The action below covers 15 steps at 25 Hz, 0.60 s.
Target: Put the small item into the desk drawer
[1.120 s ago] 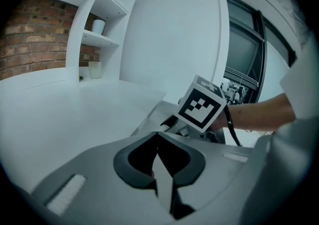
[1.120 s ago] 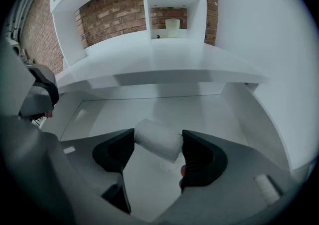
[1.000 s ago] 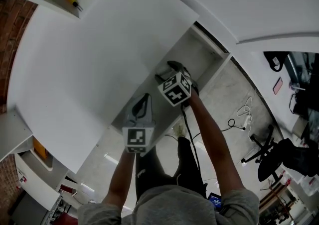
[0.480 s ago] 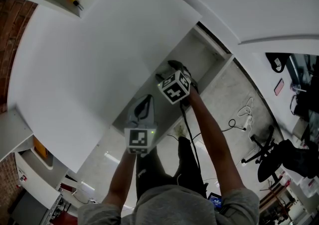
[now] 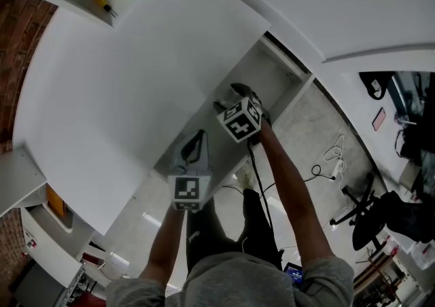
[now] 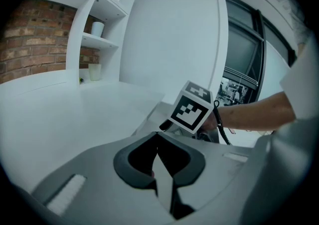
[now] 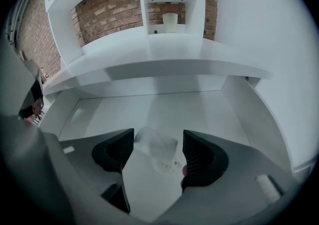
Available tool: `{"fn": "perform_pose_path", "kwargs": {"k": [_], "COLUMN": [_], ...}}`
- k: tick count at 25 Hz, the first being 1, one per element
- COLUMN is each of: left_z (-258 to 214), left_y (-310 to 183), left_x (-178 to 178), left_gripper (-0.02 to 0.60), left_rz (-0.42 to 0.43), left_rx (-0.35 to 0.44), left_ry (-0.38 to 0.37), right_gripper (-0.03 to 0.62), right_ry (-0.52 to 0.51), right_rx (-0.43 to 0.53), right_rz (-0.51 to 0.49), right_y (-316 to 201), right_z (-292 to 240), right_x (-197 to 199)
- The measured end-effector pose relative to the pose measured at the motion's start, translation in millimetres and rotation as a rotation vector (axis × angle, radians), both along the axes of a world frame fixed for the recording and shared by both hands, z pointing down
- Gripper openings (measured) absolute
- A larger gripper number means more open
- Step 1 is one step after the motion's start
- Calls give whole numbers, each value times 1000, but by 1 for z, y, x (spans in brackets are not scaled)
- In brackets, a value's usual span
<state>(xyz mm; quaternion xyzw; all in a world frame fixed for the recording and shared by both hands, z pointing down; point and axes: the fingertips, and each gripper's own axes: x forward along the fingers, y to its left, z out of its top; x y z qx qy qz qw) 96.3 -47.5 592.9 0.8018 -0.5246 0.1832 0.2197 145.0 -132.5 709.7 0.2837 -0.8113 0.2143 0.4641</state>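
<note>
Two grippers low at the white desk (image 5: pixel 122 81). Right gripper (image 7: pixel 158 142) down in the open drawer (image 7: pixel 199 114), tongs wide apart, not squeezing. Between them, flat on the drawer floor, a small clear item (image 7: pixel 160 152). Blurry, but long way front to back, fat end toward the back wall, thin end toward the camera. Left gripper (image 6: pixel 157 143) by the drawer front, tongs pinched together.

My right hand-held gripper (image 7: pixel 157 145) sits mid-frame in the head view, pointing steeply down with its jaws wide apart. My left hand-held gripper (image 6: pixel 158 144), lower left of it, has its jaws together. Both forearms (image 5: pixel 289 190) reach up from the bottom edge.
</note>
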Motion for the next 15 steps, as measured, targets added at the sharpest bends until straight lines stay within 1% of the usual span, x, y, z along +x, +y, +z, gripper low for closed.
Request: {"fn": "perform_pose_path", "kwargs": {"k": [7, 10, 15], "left_z": [-25, -43, -74], "left_y": [3, 3, 6], "left_x": [0, 3, 6], "left_gripper": [12, 12, 12], "left_rz": [-18, -28, -33], "left_rx": [36, 50, 107], "left_ry": [-9, 0, -14], "right_gripper": [304, 294, 276], "right_ry": [-27, -61, -119], "right_rx": [50, 82, 150], "right_rz": [29, 57, 100], "right_y": [4, 5, 11], "right_z": [-31, -55, -102], "right_x": [12, 16, 23]}}
